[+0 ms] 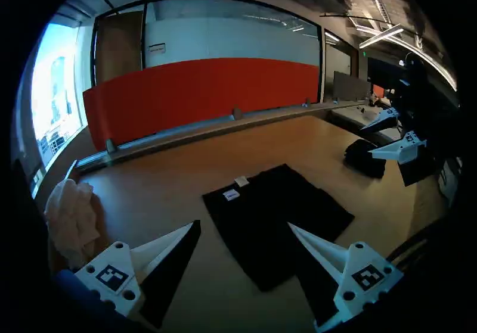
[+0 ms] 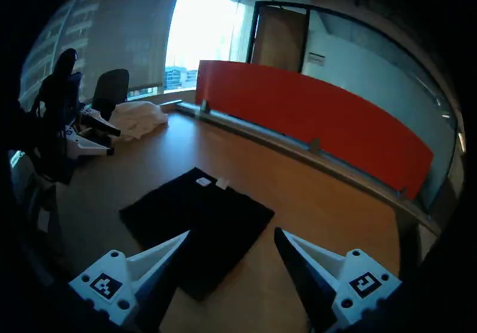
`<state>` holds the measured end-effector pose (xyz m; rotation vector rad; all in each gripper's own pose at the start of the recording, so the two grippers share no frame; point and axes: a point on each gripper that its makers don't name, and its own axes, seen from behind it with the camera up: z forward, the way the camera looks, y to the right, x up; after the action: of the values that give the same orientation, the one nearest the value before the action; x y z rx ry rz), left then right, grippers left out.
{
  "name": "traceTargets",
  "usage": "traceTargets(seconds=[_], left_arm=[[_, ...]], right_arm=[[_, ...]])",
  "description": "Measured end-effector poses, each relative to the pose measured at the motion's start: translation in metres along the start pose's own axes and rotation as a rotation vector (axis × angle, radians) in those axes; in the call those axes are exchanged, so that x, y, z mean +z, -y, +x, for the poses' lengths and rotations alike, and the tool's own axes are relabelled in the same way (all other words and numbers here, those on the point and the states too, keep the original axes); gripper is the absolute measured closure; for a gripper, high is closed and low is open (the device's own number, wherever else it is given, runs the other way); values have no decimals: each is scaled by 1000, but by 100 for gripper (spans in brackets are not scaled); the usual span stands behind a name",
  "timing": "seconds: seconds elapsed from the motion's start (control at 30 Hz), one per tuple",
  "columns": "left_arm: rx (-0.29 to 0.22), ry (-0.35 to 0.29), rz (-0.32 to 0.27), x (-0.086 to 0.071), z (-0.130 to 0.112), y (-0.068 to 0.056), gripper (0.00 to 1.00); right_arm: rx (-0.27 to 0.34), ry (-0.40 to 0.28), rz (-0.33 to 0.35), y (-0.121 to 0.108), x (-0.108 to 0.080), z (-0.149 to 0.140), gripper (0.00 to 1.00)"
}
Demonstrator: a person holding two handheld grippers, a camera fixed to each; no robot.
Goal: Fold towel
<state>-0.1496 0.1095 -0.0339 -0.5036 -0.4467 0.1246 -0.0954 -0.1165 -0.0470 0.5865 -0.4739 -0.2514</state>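
Note:
A black towel [image 1: 274, 220] lies spread flat on the wooden table [image 1: 179, 172], with two small white tags [image 1: 231, 195] at its far corner. My left gripper [image 1: 243, 224] hovers open above the towel's near edge, nothing between its fingers. Across the table, my right gripper [image 1: 366, 140] is also open and off the cloth. In the right gripper view the same towel [image 2: 197, 220] lies just ahead of the open right gripper [image 2: 232, 232], which holds nothing. The left gripper [image 2: 115, 142] shows at the far left there.
A folded dark cloth pile [image 1: 365, 157] sits on the table by the right gripper. A pale crumpled cloth [image 1: 71, 220] lies at the left, seen as a white heap [image 2: 140, 118]. A red divider [image 1: 203, 95] runs along the table's far edge. A chair [image 2: 110, 92] stands by the window.

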Motion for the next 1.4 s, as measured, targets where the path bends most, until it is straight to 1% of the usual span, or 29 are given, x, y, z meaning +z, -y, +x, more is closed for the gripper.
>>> traceTargets(seconds=[0.17,0.47,0.67,0.87,1.07,1.2,1.4], left_arm=[[1,46,-22,14,-27,-10,3],[5,146,-52,34,-76,-22,3],[16,216,-82,44,-106,-30,3],[24,286,-105,48,-133,-39,3],[20,338,-120,53,-150,-46,3],[13,365,-121,56,-157,-47,3],[10,387,-134,59,-163,-51,5]], right_arm=[[-18,35,27,12,13,-25,0],[-37,116,68,29,36,-70,0],[-38,165,108,43,47,-97,0],[-38,219,127,50,53,-124,0],[-37,266,148,53,54,-145,2],[-27,300,168,57,54,-158,8],[-16,320,198,62,53,-168,17]])
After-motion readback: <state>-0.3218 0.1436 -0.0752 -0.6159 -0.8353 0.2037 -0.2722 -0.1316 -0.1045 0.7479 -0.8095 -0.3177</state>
